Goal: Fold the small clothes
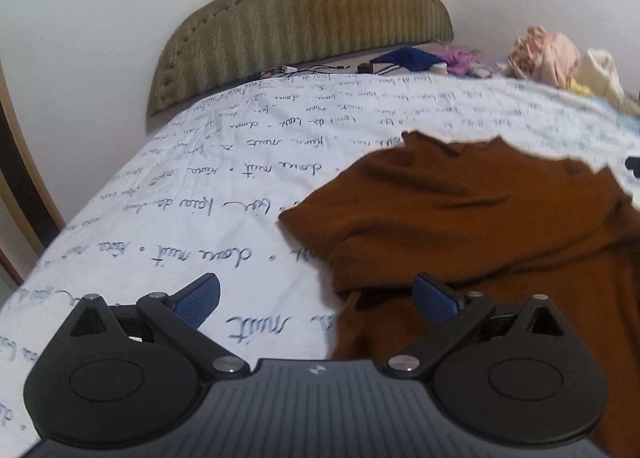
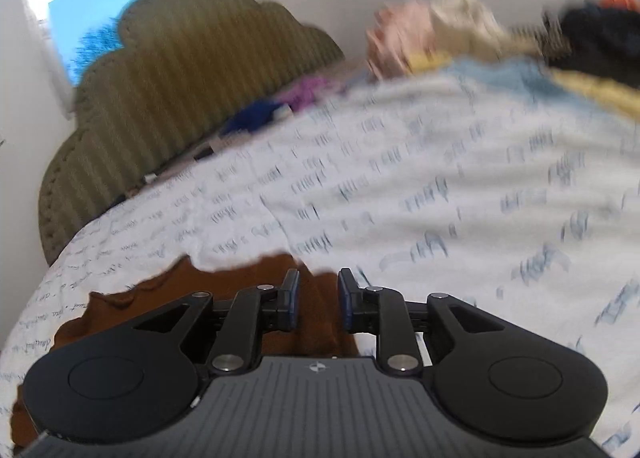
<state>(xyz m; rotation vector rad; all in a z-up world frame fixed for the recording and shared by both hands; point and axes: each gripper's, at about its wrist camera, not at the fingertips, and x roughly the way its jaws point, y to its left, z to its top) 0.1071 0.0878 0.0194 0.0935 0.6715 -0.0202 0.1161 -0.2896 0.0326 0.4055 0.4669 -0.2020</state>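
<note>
Closest in the left wrist view, the left gripper (image 1: 316,298) hangs low over the bed with its blue-padded fingers (image 1: 198,300) spread wide, nothing between them; the pad at 3 o'clock lies against the near hem of the rust-brown knit garment (image 1: 480,226), the pad at 9 o'clock over bare sheet. The garment lies on the white bedsheet printed with blue handwriting (image 1: 200,194), filling the view from 5 o'clock up toward 1 o'clock. What shows of it runs lengthwise from the near right away toward the headboard; its far edge is wavy and scalloped, and one corner pokes out toward 9 o'clock. Whether that far edge is hem or neckline I cannot tell. Folds crease its middle, so it is not flat. In the blurred right wrist view, the right gripper (image 2: 318,298) has its fingers drawn in with a narrow gap left, brown cloth (image 2: 320,322) showing in that gap; whether it truly pinches the fabric I cannot tell. There the garment sits at 7 to 6 o'clock, scalloped edge uppermost. Past the garment, open sheet stretches toward 9 and 12 o'clock in the left view. Farther on, at 1 to 2 o'clock, a heap of pink and cream clothes (image 1: 548,58) sits near the bed's edge, with dark blue and purple items (image 1: 424,58) beside cables. Beyond stands the olive-green quilted scalloped headboard (image 1: 296,26) against a white wall (image 1: 60,58).
</note>
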